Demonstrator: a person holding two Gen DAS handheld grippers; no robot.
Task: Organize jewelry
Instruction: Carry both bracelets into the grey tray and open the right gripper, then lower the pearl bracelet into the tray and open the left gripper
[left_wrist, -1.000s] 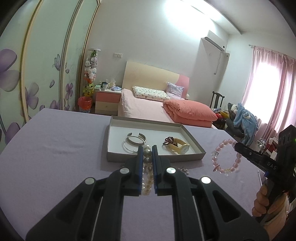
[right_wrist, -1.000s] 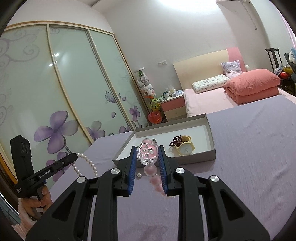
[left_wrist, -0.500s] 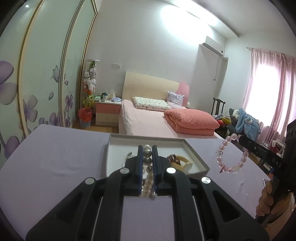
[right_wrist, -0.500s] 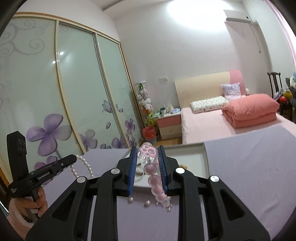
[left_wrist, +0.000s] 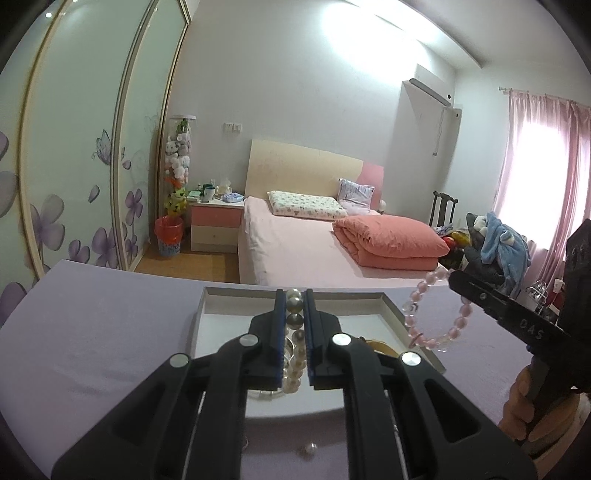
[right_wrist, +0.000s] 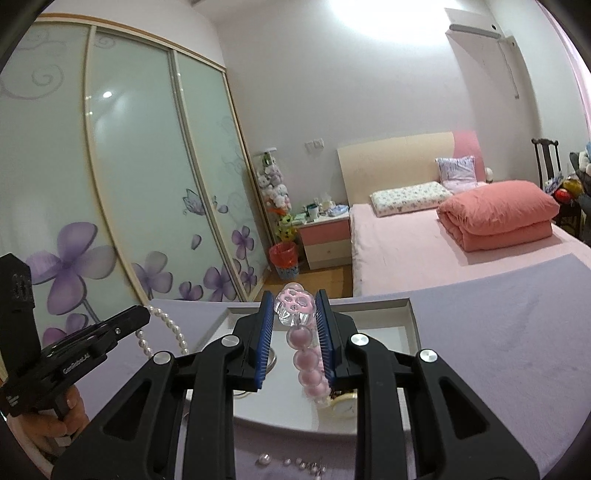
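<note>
My left gripper (left_wrist: 294, 295) is shut on a white pearl strand (left_wrist: 294, 354), held over the near part of a shallow white tray (left_wrist: 202, 314) on a lilac cloth. My right gripper (right_wrist: 294, 299) is shut on a pink bead bracelet (right_wrist: 308, 363) with a clear flower charm, also above the tray (right_wrist: 413, 332). In the left wrist view the right gripper (left_wrist: 452, 280) holds the pink bracelet (left_wrist: 436, 314) beside the tray's right edge. In the right wrist view the left gripper (right_wrist: 146, 312) dangles the pearls (right_wrist: 162, 332) left of the tray. A yellow watch (right_wrist: 341, 404) lies in the tray, mostly hidden.
Loose small beads (right_wrist: 295, 461) and a pearl (left_wrist: 308, 449) lie on the cloth in front of the tray. A silver bangle (right_wrist: 271, 360) peeks out in the tray. Beyond the table stand a pink bed (left_wrist: 314, 251), a nightstand (left_wrist: 216, 225) and sliding wardrobe doors (right_wrist: 129, 177).
Both grippers have risen and moved forward over the tray with their jewelry still held; the tray now sits lower and closer under the fingers in both views.
</note>
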